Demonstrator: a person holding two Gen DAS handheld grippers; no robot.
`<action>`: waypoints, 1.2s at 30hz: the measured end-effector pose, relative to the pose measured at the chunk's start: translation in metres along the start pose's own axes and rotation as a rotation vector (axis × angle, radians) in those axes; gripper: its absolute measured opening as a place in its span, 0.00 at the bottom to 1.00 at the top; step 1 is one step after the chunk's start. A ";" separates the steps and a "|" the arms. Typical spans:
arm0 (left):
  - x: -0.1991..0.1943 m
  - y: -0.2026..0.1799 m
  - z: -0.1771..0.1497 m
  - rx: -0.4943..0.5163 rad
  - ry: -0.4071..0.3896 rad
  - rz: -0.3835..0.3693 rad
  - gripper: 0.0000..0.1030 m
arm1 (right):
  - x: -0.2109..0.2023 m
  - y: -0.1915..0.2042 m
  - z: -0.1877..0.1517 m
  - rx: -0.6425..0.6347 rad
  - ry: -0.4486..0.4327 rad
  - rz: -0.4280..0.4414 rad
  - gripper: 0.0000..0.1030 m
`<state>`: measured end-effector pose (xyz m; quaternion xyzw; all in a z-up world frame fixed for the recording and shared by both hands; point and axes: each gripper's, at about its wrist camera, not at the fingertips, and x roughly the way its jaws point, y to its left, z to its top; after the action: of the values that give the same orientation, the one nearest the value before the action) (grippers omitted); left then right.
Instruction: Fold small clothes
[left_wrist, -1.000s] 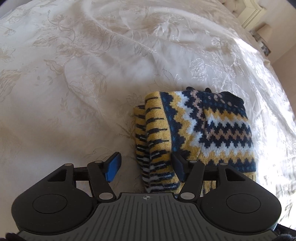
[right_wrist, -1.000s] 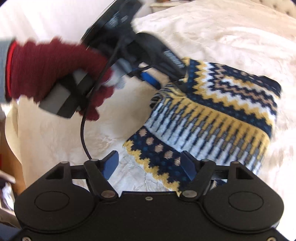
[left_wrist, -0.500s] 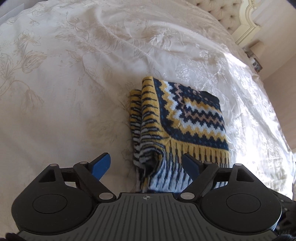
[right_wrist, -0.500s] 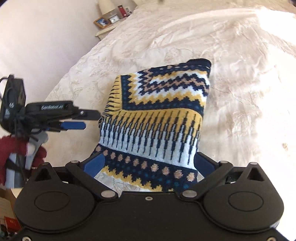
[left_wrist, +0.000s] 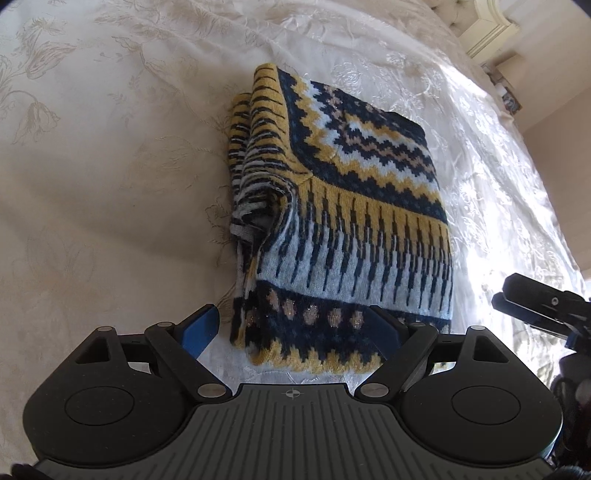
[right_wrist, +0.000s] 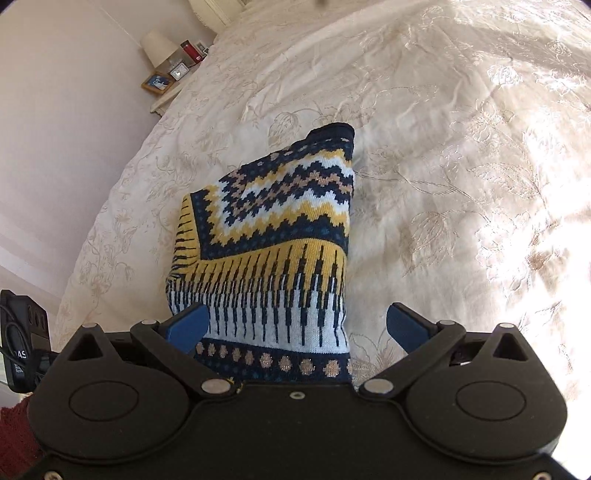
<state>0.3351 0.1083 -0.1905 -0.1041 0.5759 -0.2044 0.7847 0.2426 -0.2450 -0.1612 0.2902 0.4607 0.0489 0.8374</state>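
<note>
One folded knit garment (left_wrist: 343, 206) lies on the bed (left_wrist: 110, 166), long axis running away from both wide, empty claws, left (left_wrist: 295, 332) and right (right_wrist: 295, 325).

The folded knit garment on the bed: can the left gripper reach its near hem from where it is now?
Probably yes. The left gripper has its jaws open just above the near hem of the folded knit garment, and nothing lies between them. The right gripper is off to the side, also open.
</note>
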 end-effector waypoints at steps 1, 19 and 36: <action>0.002 0.000 0.000 0.001 0.005 -0.005 0.83 | 0.001 -0.001 0.002 0.004 0.003 0.001 1.00; 0.053 -0.005 0.018 -0.043 0.101 -0.088 0.85 | 0.072 -0.028 0.066 0.056 0.097 0.074 1.00; 0.064 0.030 0.016 -0.179 0.116 -0.202 0.93 | 0.150 -0.030 0.086 0.131 0.286 0.253 1.00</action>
<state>0.3720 0.1059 -0.2526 -0.2191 0.6226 -0.2360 0.7132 0.3914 -0.2552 -0.2542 0.3898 0.5372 0.1643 0.7297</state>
